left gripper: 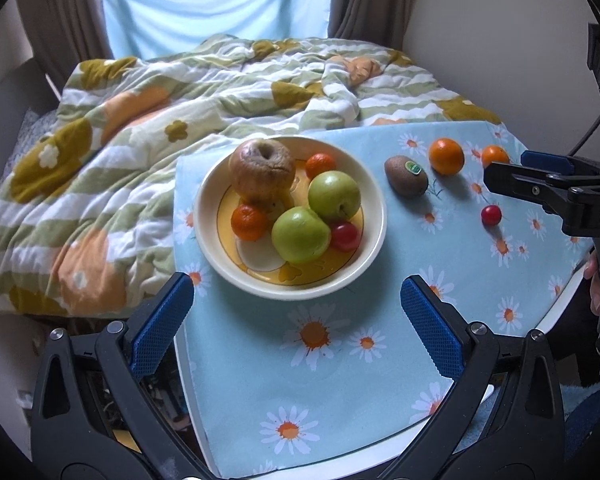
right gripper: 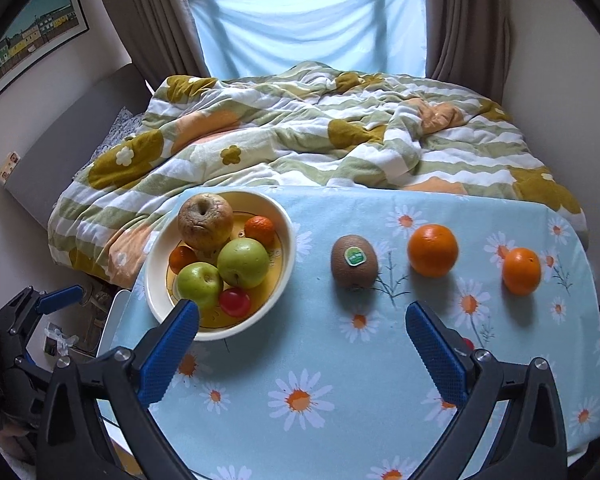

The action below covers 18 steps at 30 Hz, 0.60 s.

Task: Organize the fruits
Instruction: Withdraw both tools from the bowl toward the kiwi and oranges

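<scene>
Bowl (left gripper: 374,216), centre-left of the left view, already holds a wrinkled brown apple (left gripper: 262,171), two green apples (left gripper: 301,235), two small oranges (left gripper: 249,222) and a red fruit (left gripper: 345,236). Left on the daisy cloth (left gripper: 300,380), right of the bowl: kiwi (right gripper: 354,261) with green sticker, two oranges (right gripper: 432,250) and a small red fruit (left gripper: 491,215). Roughly over half done, by my count. Your left gripper (left gripper: 298,324) stands wide, nothing between its pads. Your right gripper (right gripper: 302,350) is wide too and empty, lower centre, the kiwi just beyond it.
</scene>
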Tool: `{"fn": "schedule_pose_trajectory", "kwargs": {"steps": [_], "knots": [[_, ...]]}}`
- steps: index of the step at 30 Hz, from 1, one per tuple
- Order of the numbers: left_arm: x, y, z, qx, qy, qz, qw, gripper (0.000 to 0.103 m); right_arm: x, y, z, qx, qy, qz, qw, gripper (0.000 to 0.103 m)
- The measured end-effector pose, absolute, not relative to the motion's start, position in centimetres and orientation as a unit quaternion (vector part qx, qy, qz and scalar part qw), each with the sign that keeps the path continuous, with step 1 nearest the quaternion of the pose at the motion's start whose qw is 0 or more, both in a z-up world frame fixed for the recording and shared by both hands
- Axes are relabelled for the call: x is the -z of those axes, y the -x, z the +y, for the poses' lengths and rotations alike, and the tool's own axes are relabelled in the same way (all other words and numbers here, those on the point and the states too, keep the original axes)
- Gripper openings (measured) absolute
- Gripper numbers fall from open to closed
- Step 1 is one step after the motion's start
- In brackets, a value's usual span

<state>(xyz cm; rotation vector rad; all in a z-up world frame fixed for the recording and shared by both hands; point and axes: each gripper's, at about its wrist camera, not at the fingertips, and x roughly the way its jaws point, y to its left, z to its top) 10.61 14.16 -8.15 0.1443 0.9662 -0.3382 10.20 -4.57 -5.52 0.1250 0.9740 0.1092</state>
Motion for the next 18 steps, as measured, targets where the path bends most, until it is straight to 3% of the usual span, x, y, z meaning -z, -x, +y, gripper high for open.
{"fn": "schedule_pose_trajectory", "kwargs": {"steps": [18], "knots": [[6.7,-12.3,1.1,0.111,-0.04,0.448,0.886,0.103,4.8,-10.7,-18.2,-0.077,-0.016,0.454,0.887,0.103]]}}
